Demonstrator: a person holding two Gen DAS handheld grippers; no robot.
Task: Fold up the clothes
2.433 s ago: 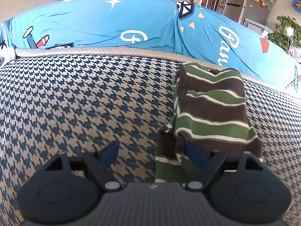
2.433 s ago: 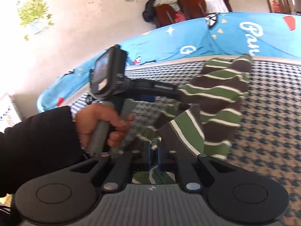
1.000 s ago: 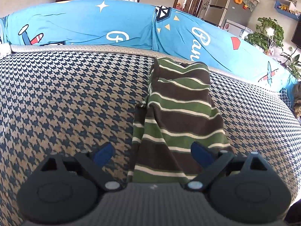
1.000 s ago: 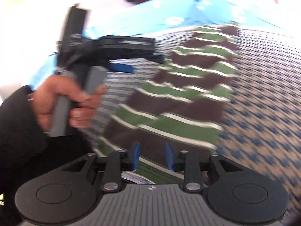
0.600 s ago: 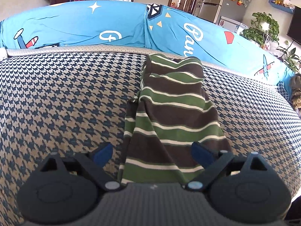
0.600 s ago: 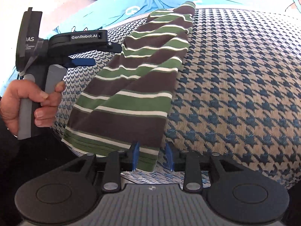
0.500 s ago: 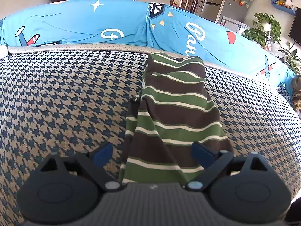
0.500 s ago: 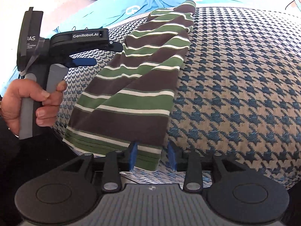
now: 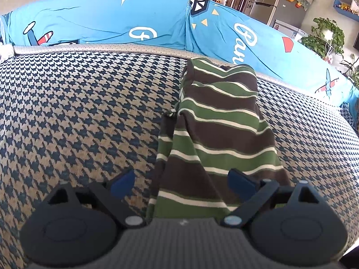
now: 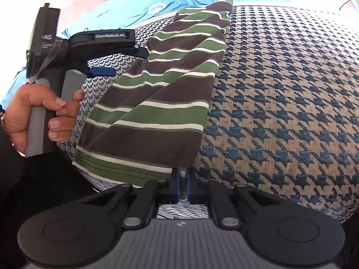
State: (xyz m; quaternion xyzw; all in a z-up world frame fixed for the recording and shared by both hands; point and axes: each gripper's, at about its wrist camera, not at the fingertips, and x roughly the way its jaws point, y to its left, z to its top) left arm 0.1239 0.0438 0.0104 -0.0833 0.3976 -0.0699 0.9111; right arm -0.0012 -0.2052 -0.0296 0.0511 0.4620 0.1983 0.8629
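Item: shirt [image 10: 157,103], striped in green, brown and white, folded into a long narrow strip. It lies on the seat [image 9: 78,116], running from your near edge back to the rear edge, where its far end touches the grey piping. The layers do not line up: along its left side an under layer shows beside the top one. The near hem reaches the front edge of the seat.

Your right gripper [image 10: 182,185]: jaws drawn together on the shirt's near right corner, with the hem pinched between the blue pads.

Your left gripper [image 9: 184,179]: jaws spread wide, holding nothing. It hangs over the near end of the shirt, the cloth lying between and below the two fingers [image 9: 123,180]; whether they touch it, you cannot tell. In the right view, your left hand [image 10: 42,116] wraps the grey handle, just beside the shirt's left edge.

Seat: cushion in blue and tan houndstooth weave, the shirt the only thing on it.

Backrest [image 9: 101,24]: covered in a bright blue cloth with white lettering, a star and small planes, standing along the rear edge.

Beyond: fridge [image 9: 269,2] and plant [image 9: 325,35] at the far right.
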